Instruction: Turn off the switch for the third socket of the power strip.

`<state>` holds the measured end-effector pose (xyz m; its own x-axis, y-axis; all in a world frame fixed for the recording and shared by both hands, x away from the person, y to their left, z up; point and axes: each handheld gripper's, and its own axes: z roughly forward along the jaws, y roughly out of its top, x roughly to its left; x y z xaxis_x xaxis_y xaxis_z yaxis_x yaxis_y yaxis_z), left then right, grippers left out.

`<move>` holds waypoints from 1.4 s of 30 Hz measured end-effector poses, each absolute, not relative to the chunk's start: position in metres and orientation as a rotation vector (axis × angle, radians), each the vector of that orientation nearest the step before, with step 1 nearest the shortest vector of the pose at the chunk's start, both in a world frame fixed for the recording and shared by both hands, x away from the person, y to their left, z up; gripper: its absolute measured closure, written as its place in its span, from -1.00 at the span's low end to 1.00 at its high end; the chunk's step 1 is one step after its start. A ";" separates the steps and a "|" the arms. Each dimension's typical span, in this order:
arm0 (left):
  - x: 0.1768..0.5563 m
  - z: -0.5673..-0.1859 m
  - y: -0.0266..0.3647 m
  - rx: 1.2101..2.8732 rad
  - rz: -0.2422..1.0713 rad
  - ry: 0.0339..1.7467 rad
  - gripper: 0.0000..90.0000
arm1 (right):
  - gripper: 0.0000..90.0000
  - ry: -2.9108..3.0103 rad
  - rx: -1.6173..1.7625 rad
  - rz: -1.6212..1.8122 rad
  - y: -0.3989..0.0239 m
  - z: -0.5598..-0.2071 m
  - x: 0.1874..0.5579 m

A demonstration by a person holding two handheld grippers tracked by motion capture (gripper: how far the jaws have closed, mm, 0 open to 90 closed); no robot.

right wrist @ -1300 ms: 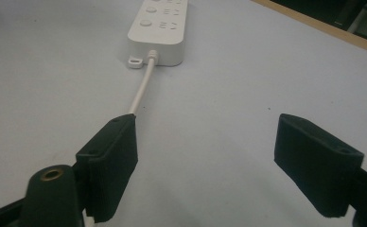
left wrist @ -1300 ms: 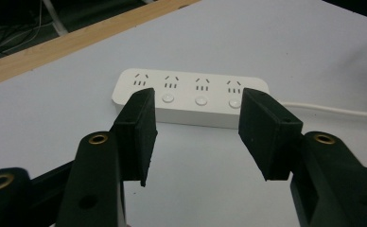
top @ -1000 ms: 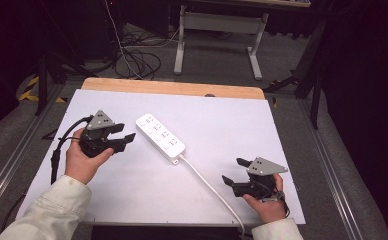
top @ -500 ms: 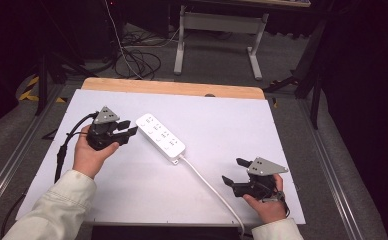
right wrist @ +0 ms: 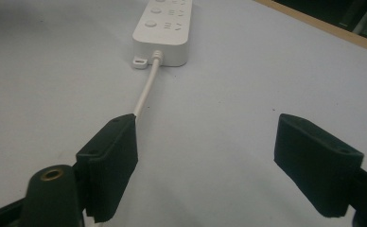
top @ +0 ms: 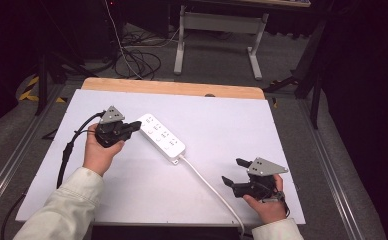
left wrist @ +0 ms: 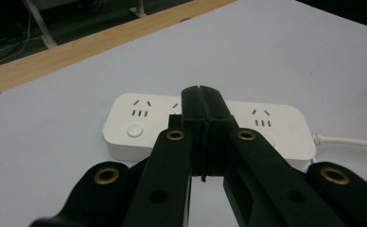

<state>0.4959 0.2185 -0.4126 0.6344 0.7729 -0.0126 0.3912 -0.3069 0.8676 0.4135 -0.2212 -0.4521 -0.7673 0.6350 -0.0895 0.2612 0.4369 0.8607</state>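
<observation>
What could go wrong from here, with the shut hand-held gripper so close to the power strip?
1. The left hand-held gripper, jaws shut, sits at the power strip; a push may slide the unanchored strip instead of pressing a switch.
2. Its white cord runs off the table's near edge, close to the open right hand-held gripper; that gripper could snag it and drag the strip.

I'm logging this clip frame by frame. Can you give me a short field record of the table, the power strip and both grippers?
surface: white table top with a wooden far edge
object: white power strip, lying flat, its cable trailing toward the near edge
left gripper: jaws shut, empty, tips at the strip's far-left end
right gripper: jaws open, empty, near the right front corner, apart from the strip
</observation>
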 end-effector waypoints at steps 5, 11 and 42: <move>0.505 -0.426 0.218 1.910 0.528 0.922 0.99 | -0.50 2.293 0.755 1.267 -0.221 -0.452 0.414; 0.512 -0.436 0.218 1.907 0.509 0.932 0.99 | -0.50 2.287 0.757 1.272 -0.223 -0.452 0.414; 0.539 -0.474 0.202 1.921 0.491 0.967 0.99 | -0.50 2.293 0.770 1.256 -0.230 -0.454 0.413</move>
